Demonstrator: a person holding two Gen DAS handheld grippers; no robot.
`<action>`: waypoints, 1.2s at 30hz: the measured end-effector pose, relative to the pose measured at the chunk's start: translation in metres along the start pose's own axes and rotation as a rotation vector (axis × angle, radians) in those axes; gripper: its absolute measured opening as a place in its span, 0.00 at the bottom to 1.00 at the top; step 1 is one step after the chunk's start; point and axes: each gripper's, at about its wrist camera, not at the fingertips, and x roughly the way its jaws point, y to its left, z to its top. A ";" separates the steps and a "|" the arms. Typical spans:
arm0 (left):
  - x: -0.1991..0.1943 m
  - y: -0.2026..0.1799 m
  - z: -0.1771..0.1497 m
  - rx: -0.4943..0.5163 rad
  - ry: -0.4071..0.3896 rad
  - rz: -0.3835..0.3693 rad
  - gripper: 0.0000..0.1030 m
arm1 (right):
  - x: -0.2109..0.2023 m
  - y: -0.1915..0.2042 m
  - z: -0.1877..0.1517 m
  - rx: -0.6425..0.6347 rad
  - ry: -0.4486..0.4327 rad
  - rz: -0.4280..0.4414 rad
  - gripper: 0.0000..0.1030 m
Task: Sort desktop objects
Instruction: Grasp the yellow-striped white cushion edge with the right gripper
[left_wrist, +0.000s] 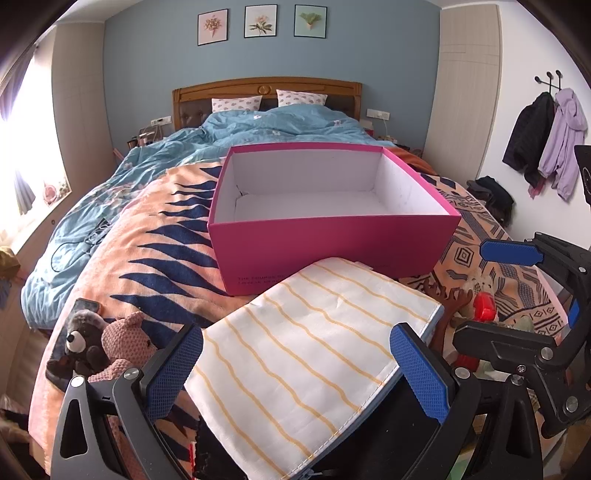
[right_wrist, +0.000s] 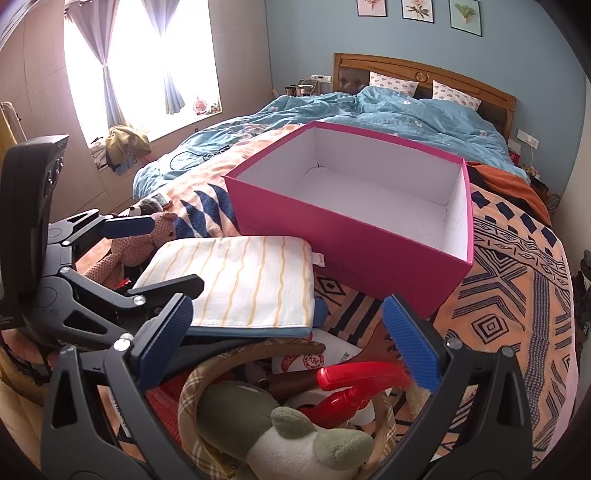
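This is a bedroom in a home. A wide bed with a carved wooden headboard (left_wrist: 266, 90) fills the room, made up with a rumpled light-blue duvet (left_wrist: 280, 123), two patterned white pillows (left_wrist: 236, 104) and an orange blanket with navy geometric print (right_wrist: 517, 280). Three framed flower prints (left_wrist: 260, 21) hang on the blue-grey wall above it. Dark and lilac jackets (left_wrist: 546, 140) hang from a wall hook rack, and purple-grey tied curtains (right_wrist: 107, 70) frame a bright window.

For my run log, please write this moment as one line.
left gripper: open over striped pouch | right gripper: open | pink box: empty
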 end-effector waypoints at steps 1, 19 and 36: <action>0.000 0.000 0.000 0.001 0.000 0.001 1.00 | 0.000 0.001 0.001 -0.005 0.003 -0.001 1.00; 0.002 0.021 -0.009 -0.006 0.041 -0.012 1.00 | 0.022 0.000 0.025 -0.073 0.104 0.044 1.00; 0.025 0.042 -0.023 -0.066 0.181 -0.113 1.00 | 0.079 0.007 0.041 -0.159 0.323 0.084 0.99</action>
